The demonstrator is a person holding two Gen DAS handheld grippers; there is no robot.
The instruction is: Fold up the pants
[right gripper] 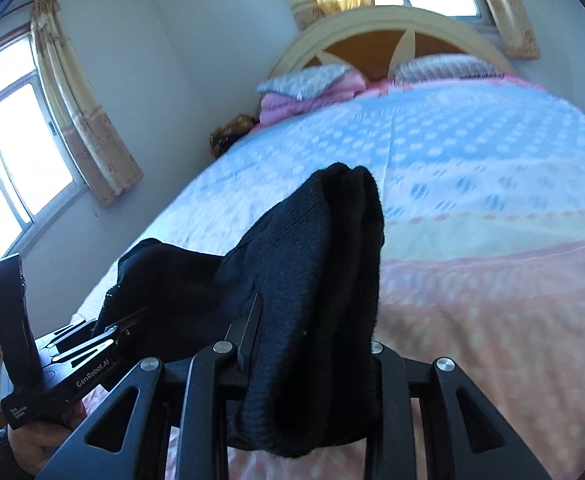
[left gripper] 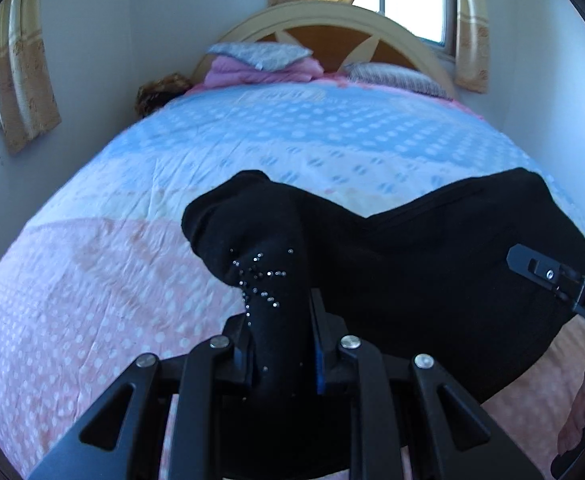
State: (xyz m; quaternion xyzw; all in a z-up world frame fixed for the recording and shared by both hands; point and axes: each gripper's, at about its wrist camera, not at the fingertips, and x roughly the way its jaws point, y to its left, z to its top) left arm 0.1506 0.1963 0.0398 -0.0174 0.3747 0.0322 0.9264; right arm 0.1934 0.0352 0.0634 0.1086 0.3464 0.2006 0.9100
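Left gripper (left gripper: 280, 344) clenched on black pants (left gripper: 432, 264), right gripper (right gripper: 312, 344) likewise, above bed (left gripper: 92, 280).

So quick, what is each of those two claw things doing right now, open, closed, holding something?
Left gripper: closed on the black knitted pants.
Right gripper: closed on the same pants.

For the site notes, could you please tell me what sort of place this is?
A bedroom, most likely in a home: a bed under a dotted blue and pink cover, pillows against an arched headboard, and curtained windows.
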